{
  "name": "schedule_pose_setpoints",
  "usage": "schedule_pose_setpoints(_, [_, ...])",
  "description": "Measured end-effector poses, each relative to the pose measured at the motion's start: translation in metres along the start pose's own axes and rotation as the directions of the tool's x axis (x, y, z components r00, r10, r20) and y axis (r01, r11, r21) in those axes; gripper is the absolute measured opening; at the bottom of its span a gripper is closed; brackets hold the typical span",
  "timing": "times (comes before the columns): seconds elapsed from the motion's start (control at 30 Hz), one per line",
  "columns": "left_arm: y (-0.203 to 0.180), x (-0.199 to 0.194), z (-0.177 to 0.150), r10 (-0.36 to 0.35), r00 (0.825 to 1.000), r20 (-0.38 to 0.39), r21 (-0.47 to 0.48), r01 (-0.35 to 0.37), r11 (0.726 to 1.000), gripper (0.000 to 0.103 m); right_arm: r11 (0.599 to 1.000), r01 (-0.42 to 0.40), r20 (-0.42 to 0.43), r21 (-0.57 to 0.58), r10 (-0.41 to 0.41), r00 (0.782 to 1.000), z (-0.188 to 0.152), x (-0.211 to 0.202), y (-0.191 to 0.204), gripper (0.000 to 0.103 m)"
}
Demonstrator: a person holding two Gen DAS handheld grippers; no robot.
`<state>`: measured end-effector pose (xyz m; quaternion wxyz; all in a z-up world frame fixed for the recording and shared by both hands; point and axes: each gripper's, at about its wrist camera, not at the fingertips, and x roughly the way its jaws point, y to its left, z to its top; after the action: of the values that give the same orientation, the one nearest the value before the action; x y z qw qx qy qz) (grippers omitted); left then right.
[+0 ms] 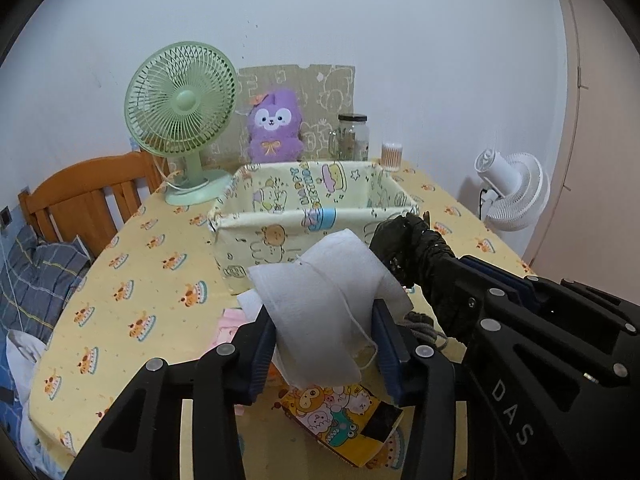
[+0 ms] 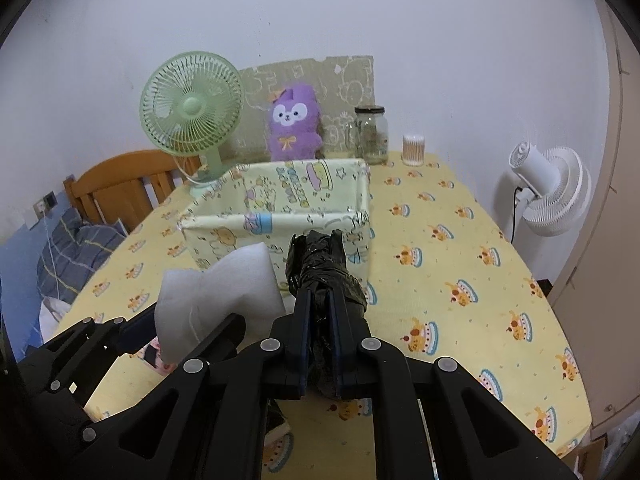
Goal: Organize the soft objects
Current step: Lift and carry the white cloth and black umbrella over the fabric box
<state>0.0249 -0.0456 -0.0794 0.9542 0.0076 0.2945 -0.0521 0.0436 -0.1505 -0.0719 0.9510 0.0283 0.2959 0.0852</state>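
While left tongs pinch fluffy white wadding, right tongs clamp crinkled black bundle.

Yellow tabletop cloth printed with orange cake motifs; pale cartoon-print fabric box; mint-green fan; purple plush; white mask; black crumpled bundle

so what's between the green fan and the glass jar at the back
In both wrist views, the purple plush toy sits between the green fan and glass jar, in front of a patterned board.
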Motion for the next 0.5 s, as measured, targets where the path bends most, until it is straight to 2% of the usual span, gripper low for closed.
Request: schedule_pose_setpoints(0.5, [0.005,-0.03,0.023,0.009,0.997,0.082,-0.003,-0.008,1.0,0.046,1.0,0.004,0.081,-0.009,-0.003,0.997,0.025,-0.033,0.01,0.012])
